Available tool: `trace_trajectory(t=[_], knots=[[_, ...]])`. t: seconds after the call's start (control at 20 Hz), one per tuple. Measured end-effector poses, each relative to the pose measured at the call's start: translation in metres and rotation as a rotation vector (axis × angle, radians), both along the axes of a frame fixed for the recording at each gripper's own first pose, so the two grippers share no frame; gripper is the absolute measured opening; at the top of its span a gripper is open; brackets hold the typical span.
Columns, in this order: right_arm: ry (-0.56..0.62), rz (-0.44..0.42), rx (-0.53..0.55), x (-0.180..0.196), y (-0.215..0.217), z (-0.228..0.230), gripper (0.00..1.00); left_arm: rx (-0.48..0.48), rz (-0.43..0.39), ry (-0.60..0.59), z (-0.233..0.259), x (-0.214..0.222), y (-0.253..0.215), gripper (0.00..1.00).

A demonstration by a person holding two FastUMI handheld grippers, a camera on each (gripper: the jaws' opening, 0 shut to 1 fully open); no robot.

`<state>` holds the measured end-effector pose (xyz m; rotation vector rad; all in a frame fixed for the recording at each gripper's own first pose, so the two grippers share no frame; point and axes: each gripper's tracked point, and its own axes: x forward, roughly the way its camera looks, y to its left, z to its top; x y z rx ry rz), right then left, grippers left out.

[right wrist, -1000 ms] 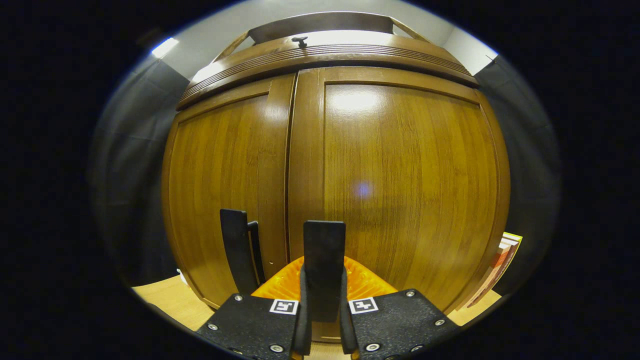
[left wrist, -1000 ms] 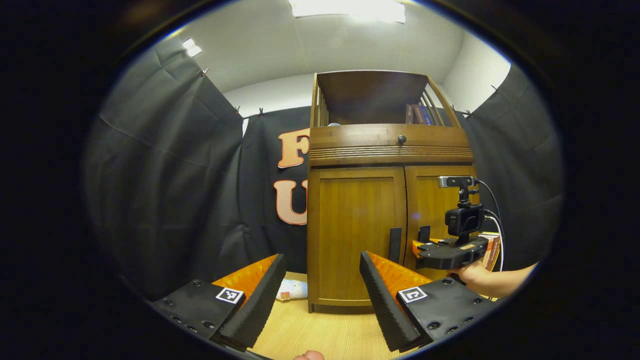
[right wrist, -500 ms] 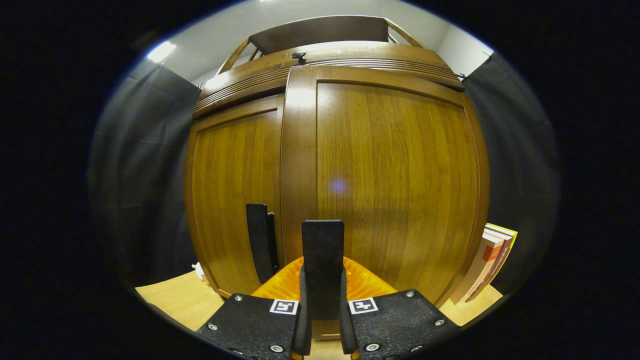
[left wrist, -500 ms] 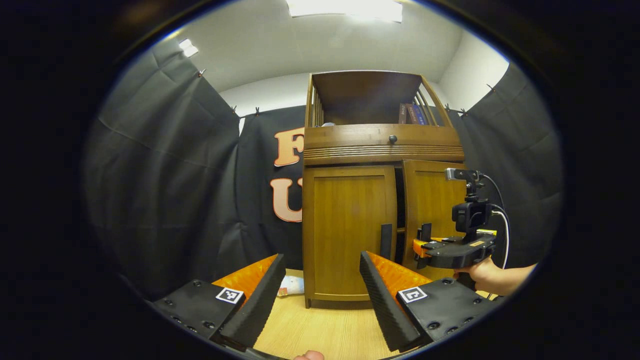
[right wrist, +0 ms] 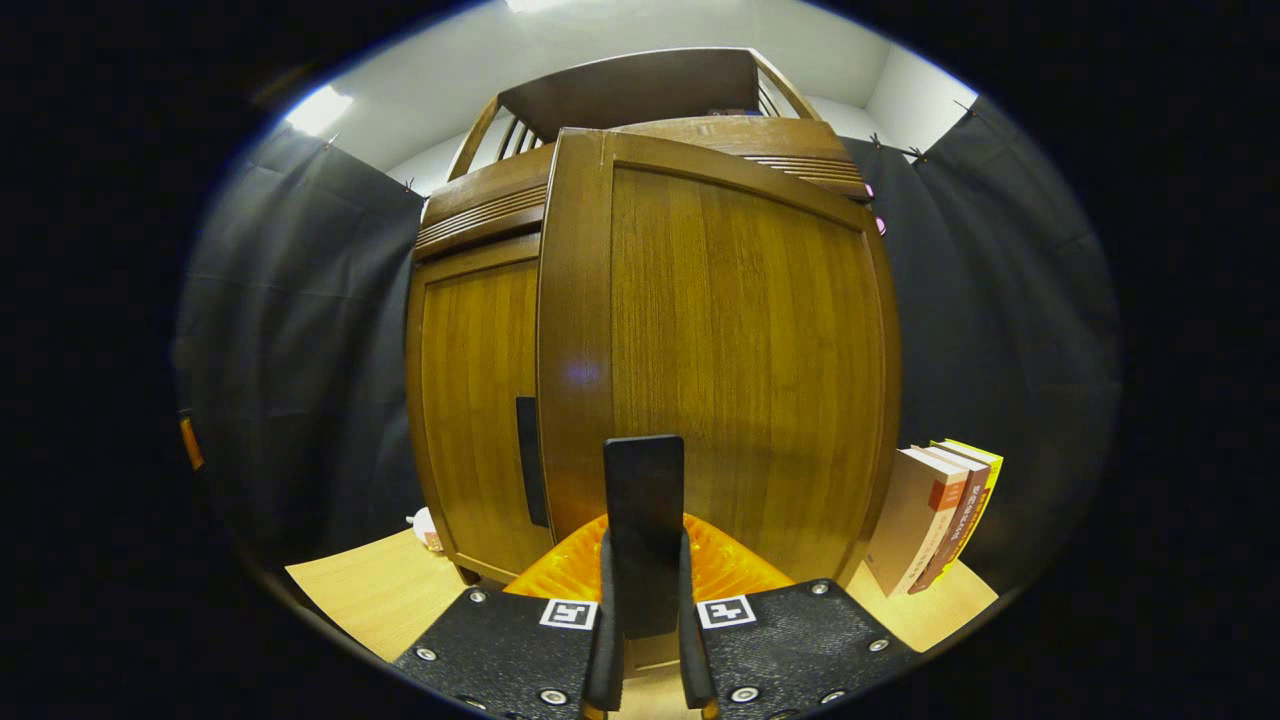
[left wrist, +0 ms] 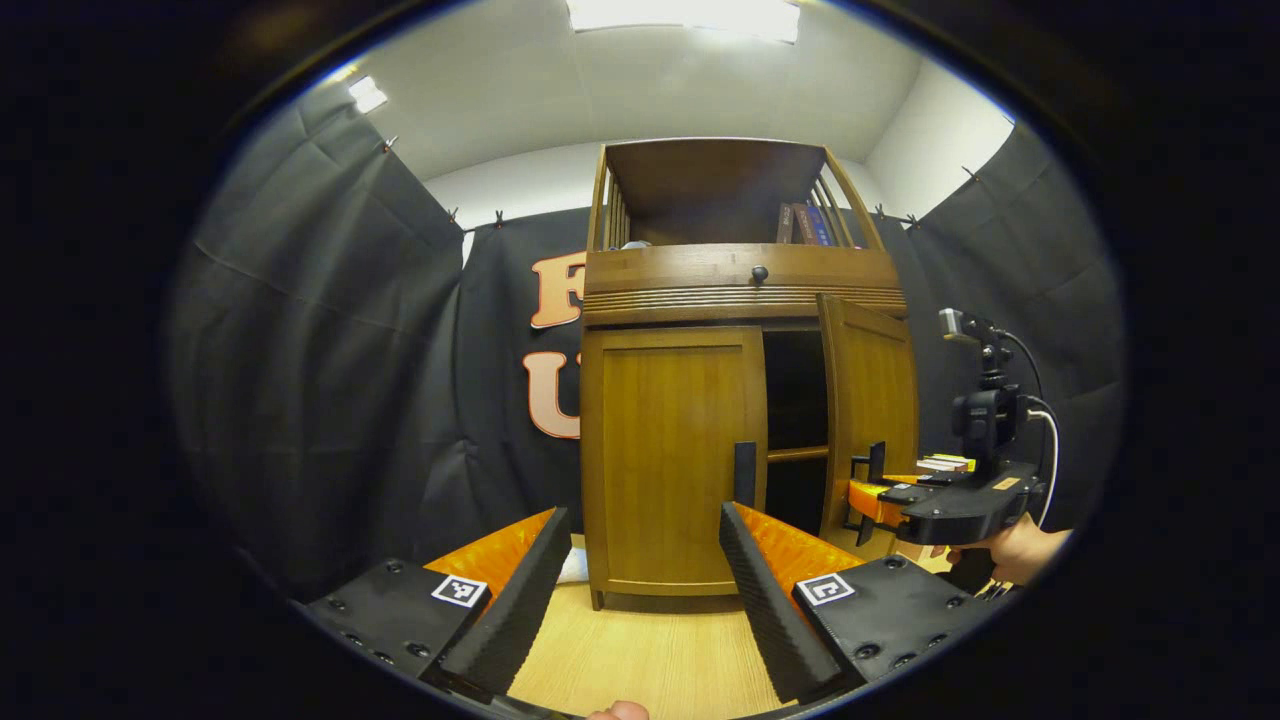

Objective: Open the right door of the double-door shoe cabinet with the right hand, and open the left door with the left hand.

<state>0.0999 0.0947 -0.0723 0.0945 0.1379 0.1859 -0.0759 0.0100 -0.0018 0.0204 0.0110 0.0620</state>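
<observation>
The wooden shoe cabinet [left wrist: 740, 290] stands ahead in the left gripper view. Its left door [left wrist: 670, 460] is closed, with a dark upright handle [left wrist: 745, 473]. The right door [left wrist: 870, 420] stands swung outward, showing a dark inside with a shelf [left wrist: 795, 455]. My right gripper [left wrist: 868, 482], held by a hand [left wrist: 1010, 550], is at that door's handle. In the right gripper view the right door [right wrist: 740, 360] is close up, and my right gripper [right wrist: 645, 560] is shut on its dark handle [right wrist: 645, 500]. My left gripper [left wrist: 640, 590] is open, well short of the cabinet.
Several books [right wrist: 935, 515] lean on the floor right of the cabinet. More books [left wrist: 800, 222] stand in the open top shelf above a drawer knob [left wrist: 760, 272]. A small white object [right wrist: 425, 525] lies at the cabinet's left foot. Light wooden floor [left wrist: 640, 660] lies in front.
The right door went from closed to swung well outward, pulled by the right gripper on its handle. The left gripper stayed open and drifted slightly.
</observation>
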Motion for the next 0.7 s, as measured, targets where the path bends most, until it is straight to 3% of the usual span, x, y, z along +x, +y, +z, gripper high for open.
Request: trace_trajectory(t=[0.4, 0.45, 0.5, 0.65, 0.7], knots=[[0.011, -0.082, -0.034, -0.051, -0.066, 0.006, 0.22, -0.011, -0.061, 0.006, -0.003, 0.008, -0.034, 0.96], [0.012, -0.103, -0.040, -0.058, -0.077, 0.004, 0.27, -0.014, -0.069, 0.006, -0.004, 0.009, -0.038, 0.98], [0.011, -0.120, -0.052, -0.063, -0.088, 0.003, 0.22, -0.018, -0.080, 0.009, -0.005, 0.008, -0.044, 0.96], [0.002, -0.156, -0.052, -0.073, -0.112, 0.007, 0.18, -0.025, -0.114, 0.015, -0.005, 0.008, -0.059, 0.97], [0.006, -0.167, -0.039, -0.077, -0.119, 0.006, 0.22, -0.023, -0.123, 0.016, -0.006, 0.008, -0.063, 0.97]])
